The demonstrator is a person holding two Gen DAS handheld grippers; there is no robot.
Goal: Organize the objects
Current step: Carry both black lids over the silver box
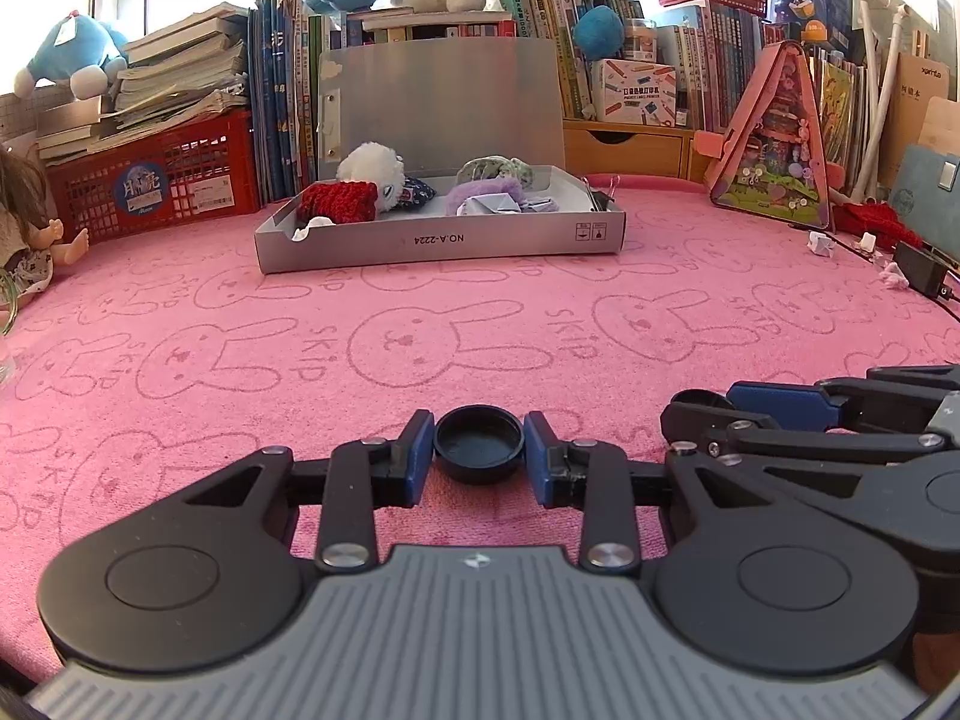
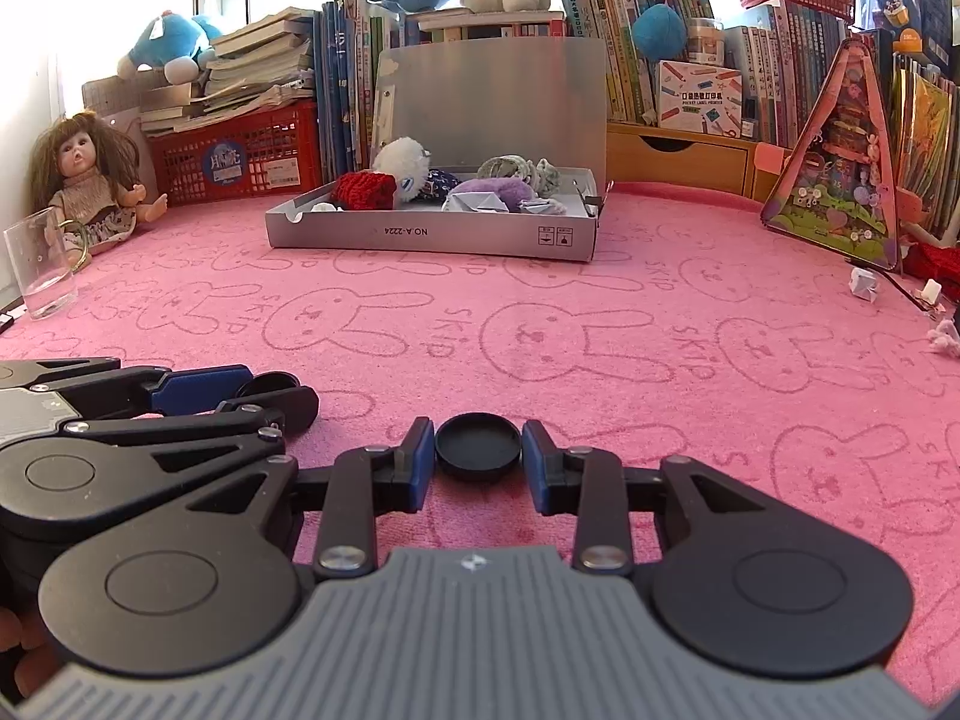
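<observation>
In the left wrist view, a round black cap [image 1: 478,450] lies hollow side up on the pink bunny-print cloth [image 1: 420,330]. My left gripper [image 1: 478,427] is shut on it, blue pads against its sides. In the right wrist view, a second black cap [image 2: 478,447], flat side up, sits on the cloth with my right gripper [image 2: 478,429] shut on it. The two grippers are side by side: the right gripper [image 1: 699,405] shows at the right edge, the left gripper [image 2: 273,390] at the left. Beyond them stands an open grey box [image 1: 444,243] holding soft toys and folded paper.
A red crate [image 2: 240,159] with books and a doll [image 2: 90,180] stand at the back left, with a clear glass [image 2: 39,267] in front. A pink triangular toy house [image 2: 840,180], small paper cubes [image 2: 864,285] and a black adapter [image 1: 921,270] are at the right. Books line the back.
</observation>
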